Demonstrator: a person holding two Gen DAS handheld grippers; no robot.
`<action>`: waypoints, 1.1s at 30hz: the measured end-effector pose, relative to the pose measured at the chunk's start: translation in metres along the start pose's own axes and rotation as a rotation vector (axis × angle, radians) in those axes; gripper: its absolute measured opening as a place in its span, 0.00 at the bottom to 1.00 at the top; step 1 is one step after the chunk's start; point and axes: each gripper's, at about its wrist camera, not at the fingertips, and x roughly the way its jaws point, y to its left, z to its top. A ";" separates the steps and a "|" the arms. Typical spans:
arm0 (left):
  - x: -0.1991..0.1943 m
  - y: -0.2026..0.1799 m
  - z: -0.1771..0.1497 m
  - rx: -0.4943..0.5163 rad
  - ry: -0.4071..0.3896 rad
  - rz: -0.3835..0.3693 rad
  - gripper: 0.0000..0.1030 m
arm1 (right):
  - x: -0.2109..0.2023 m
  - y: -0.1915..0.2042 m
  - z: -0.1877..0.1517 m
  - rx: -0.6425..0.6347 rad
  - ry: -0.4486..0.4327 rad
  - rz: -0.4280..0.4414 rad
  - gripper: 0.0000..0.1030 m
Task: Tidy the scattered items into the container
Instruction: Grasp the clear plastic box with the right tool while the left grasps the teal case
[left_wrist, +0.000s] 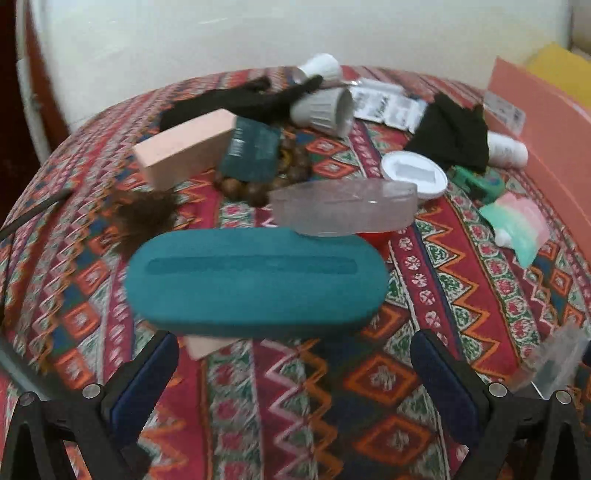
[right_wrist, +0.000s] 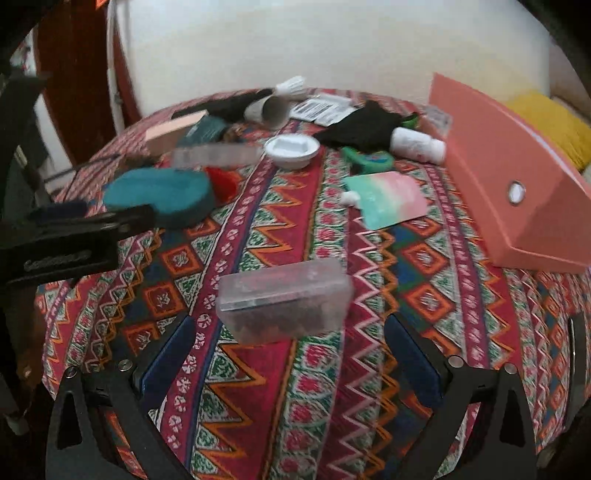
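The salmon-pink container (right_wrist: 517, 177), smooth and angular with a round metal button, sits at the right edge of the patterned woven cloth (right_wrist: 295, 387). Near centre, a clear plastic box (right_wrist: 284, 299), rectangular and cloudy, lies just ahead of the right gripper (right_wrist: 291, 358), whose blue-padded fingers are spread wide, nothing between them. Left of that, a teal oval case (left_wrist: 255, 280), matte and rounded, lies just in front of the left gripper (left_wrist: 295, 373), also splayed and empty. Beyond it: a translucent oblong case (left_wrist: 343, 208), wooden beads (left_wrist: 255, 188), a pink block (left_wrist: 184, 151), ribbed white cups (left_wrist: 325, 107), a white round lid (left_wrist: 413, 173).
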 end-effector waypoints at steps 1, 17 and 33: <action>0.006 -0.002 0.002 0.012 0.004 0.008 1.00 | 0.004 0.001 0.000 -0.010 0.002 -0.004 1.00; 0.040 0.009 0.056 -0.133 0.008 0.015 1.00 | 0.040 0.002 0.011 -0.026 0.052 0.017 1.00; 0.040 0.063 -0.005 -0.455 0.262 -0.070 1.00 | 0.034 0.002 0.011 -0.030 0.050 0.071 1.00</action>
